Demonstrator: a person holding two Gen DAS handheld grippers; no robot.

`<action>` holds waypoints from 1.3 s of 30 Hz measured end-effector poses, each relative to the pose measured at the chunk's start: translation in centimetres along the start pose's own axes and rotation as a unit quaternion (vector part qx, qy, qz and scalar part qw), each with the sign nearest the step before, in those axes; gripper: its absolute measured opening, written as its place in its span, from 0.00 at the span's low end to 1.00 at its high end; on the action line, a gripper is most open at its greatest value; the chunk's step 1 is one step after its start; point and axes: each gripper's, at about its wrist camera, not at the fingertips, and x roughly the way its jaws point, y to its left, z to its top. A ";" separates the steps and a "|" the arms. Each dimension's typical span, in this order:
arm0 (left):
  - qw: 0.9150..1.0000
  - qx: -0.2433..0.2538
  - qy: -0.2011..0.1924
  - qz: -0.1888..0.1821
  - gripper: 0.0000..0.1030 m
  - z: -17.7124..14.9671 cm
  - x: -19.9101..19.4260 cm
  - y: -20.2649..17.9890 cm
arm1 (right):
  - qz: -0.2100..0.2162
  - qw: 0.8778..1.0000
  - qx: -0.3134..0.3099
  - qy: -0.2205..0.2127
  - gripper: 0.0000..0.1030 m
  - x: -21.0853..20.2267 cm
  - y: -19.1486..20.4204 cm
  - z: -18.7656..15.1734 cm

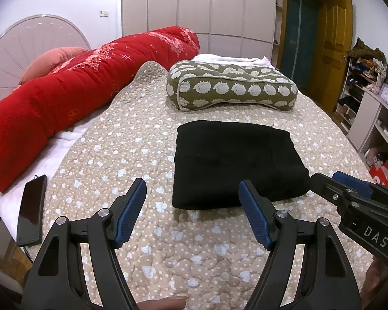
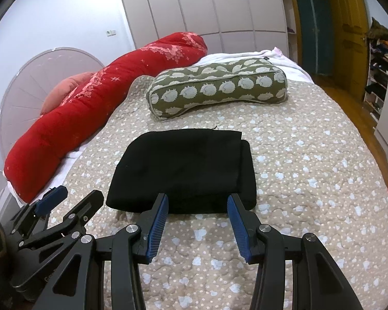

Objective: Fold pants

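Pants (image 1: 235, 162), black and already doubled into a thick rectangular bundle, lie flat on the bed (image 1: 142, 142), on its quilted cover, with layered edges stacked along the right side. By the look of it the folding is done or nearly so.

From the left wrist view the bundle sits at about one o'clock beyond the left claw (image 1: 192, 201), whose blue pads stand wide apart and hold nothing; it hangs just short of the near hem. The right claw (image 2: 197, 208) also stands apart and empty, its tips level with the near edge at twelve o'clock, probably drawn clear so the fold is not disturbed.

A green patterned pillow (image 1: 230, 87) lies beyond the pants at twelve o'clock, a red bolster (image 1: 72, 95) runs along ten o'clock, and a dark phone (image 1: 31, 209) rests at the bed's edge at nine o'clock, all well apart from the bundle.
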 end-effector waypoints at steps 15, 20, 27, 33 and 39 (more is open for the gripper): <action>1.000 -0.002 0.001 0.000 0.72 -0.1 0.3 0.3 | 0.003 1.000 -0.001 0.007 0.45 0.6 0.0 -0.1; 1.000 0.000 0.005 -0.001 0.72 -0.1 0.4 0.3 | 0.003 1.000 -0.005 0.013 0.45 0.9 0.1 -0.1; 1.000 0.002 0.006 -0.002 0.72 -0.2 0.6 0.2 | 0.006 1.000 -0.012 0.014 0.45 1.1 0.4 0.2; 1.000 -0.001 0.010 -0.002 0.72 -0.2 1.0 0.6 | 0.004 1.000 -0.011 0.024 0.45 1.7 0.4 -0.1; 1.000 0.000 0.013 -0.003 0.72 -0.3 1.2 0.7 | 0.005 1.000 -0.012 0.027 0.45 1.9 0.5 -0.1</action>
